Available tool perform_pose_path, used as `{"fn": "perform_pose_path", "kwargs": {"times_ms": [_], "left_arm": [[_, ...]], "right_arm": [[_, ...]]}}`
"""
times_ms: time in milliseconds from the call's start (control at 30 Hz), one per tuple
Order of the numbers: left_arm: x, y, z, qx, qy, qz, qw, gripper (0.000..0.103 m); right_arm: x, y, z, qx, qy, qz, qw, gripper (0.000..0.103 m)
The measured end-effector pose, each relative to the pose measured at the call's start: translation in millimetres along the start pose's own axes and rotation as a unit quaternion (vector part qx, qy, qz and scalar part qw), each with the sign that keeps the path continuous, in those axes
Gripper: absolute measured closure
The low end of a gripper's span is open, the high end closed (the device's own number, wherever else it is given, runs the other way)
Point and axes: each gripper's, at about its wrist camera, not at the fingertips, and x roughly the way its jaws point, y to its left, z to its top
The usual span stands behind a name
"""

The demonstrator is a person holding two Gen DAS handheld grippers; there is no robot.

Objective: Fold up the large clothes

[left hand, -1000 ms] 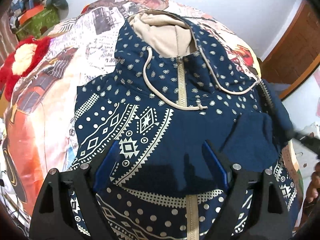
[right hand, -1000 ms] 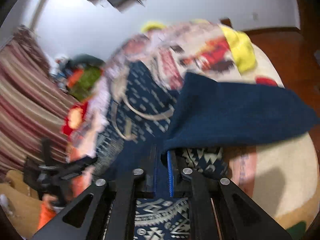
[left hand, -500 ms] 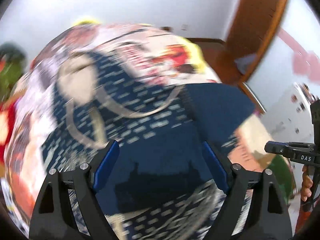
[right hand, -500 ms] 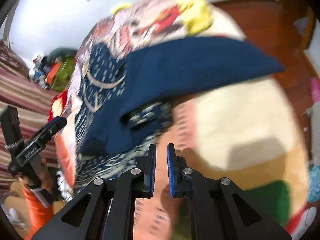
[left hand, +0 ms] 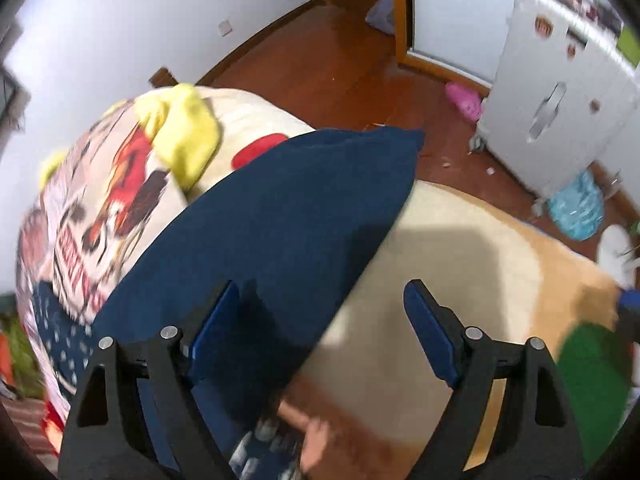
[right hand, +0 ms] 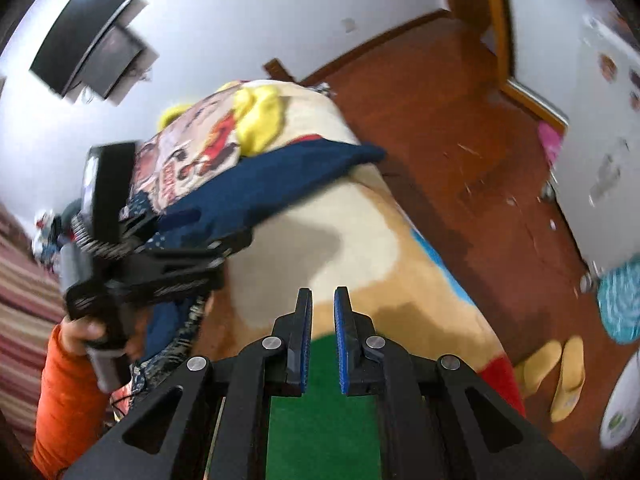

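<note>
A navy hoodie with a cream pattern lies on the bed. Its plain navy sleeve (left hand: pixel 280 216) stretches out across the blanket toward the bed's far edge; it also shows in the right wrist view (right hand: pixel 264 184). My left gripper (left hand: pixel 320 316) is wide open low over the sleeve, with one finger above the sleeve and the other above bare blanket. It also shows in the right wrist view (right hand: pixel 160 268), at the hoodie's edge. My right gripper (right hand: pixel 321 312) has its jaws a narrow gap apart, holds nothing, and hangs over the blanket's green patch, apart from the hoodie.
The printed blanket (left hand: pixel 460 248) covers the bed. A yellow cloth (left hand: pixel 184 132) lies at the far end. Beyond the bed are a wooden floor (right hand: pixel 460 128), a white cabinet (left hand: pixel 560 80), yellow slippers (right hand: pixel 556 368) and a doorway.
My right gripper has let go of the sleeve and drawn back off the hoodie. My left gripper has swung right from over the hoodie's front to over the laid-out sleeve.
</note>
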Motion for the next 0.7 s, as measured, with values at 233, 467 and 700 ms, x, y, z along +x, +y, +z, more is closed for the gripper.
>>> {"fn": "perform_pose_path", "kwargs": {"times_ms": [233, 467, 700], "left_arm": [[11, -4, -2, -0.008, -0.052, 0.072, 0.996, 0.084], [-63, 71, -9, -0.109, -0.109, 0.01, 0.9879, 0.098], [-167, 174, -70, -0.213, -0.169, -0.018, 0.9621, 0.098]], "right_arm": [[21, -14, -11, 0.022, 0.025, -0.022, 0.999, 0.096], [29, 21, -10, -0.017, 0.027, -0.001, 0.999, 0.096], [34, 65, -5, -0.067, 0.027, 0.007, 0.997, 0.096]]}}
